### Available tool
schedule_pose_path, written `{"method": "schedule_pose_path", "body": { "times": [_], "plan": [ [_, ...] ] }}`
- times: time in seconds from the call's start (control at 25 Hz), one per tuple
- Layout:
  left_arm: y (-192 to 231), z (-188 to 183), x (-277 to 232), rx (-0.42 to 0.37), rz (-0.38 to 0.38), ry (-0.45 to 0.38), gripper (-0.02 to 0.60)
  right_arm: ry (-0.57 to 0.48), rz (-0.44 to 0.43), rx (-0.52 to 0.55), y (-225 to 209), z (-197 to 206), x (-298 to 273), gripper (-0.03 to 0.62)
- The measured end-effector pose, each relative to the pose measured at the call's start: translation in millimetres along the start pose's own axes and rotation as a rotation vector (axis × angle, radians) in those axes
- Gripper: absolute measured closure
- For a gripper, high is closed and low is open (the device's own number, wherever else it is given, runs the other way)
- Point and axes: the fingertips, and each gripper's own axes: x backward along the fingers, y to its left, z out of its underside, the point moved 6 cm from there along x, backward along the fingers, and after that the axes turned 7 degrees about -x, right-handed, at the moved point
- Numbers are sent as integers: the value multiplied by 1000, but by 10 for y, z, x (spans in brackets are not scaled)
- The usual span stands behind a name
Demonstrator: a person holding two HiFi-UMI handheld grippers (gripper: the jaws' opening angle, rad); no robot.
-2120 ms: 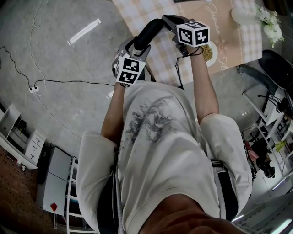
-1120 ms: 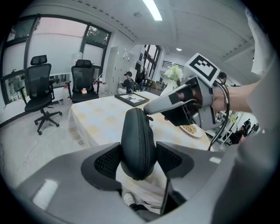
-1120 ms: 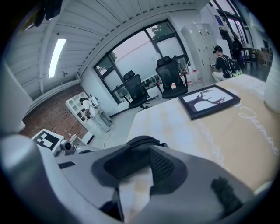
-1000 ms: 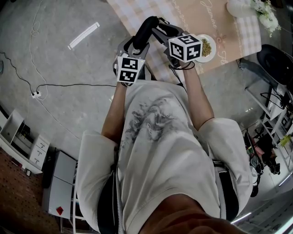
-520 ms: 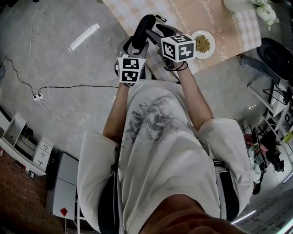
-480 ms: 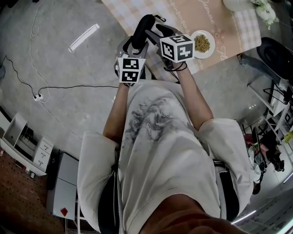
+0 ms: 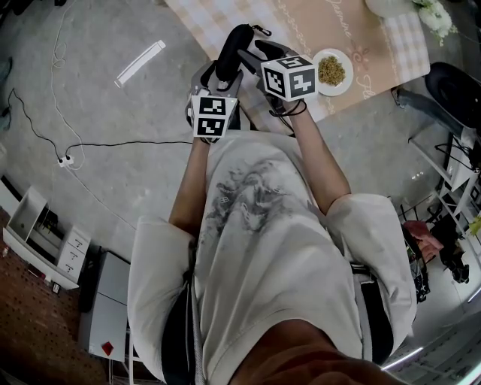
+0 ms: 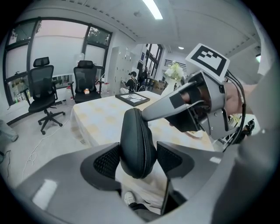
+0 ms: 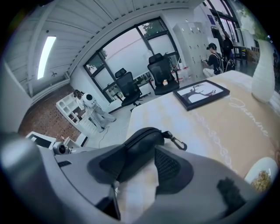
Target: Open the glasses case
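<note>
Left gripper (image 8: 138,151): 2 pads clamped on the near end of a black zippered oval glasses case (image 8: 136,131), 1 pad on each side, no gap showing. The case stands on edge with the zipper seam running up its near face. It is held in the air in front of the person's chest, close to the near-left corner of a table covered in pale checked cloth (image 7: 199,19).

Right gripper (image 9: 143,152): jaws have just been opening. The case's far end sits between them, lying against 1 pad, with a pale gap at the other. A metal snap clip (image 9: 177,142) hangs off the case's far tip. In the left gripper view this gripper comes in from the right, a grey finger meeting the top of the case.

On the table:
- A tan runner (image 7: 353,34) lies over the cloth.
- A small white plate (image 7: 331,70) of greenish-brown food sits on the runner, just right of the right gripper.
- A black-framed picture (image 9: 202,94) lies farther along.
- A white vase (image 9: 264,83) stands at far right.
</note>
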Motion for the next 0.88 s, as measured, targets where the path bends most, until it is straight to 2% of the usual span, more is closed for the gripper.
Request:
{"method": "schedule_pose_path", "body": {
  "times": [0.32, 0.48, 0.68, 0.88],
  "plan": [
    [137, -226, 222, -24, -33, -76, 334, 4, -26, -15, -1, -9, -37, 381],
    [218, -287, 205, -30, -47, -79, 344, 5, -30, -21, 3, -15, -41, 381],
    [241, -297, 203, 7, -54, -93, 358, 13, -36, -26, -19, -3, -39, 381],
    [277, -309, 146, -14, -68, -75, 379, 16, -38, -34, -43, 12, -7, 381]
  ]
}}
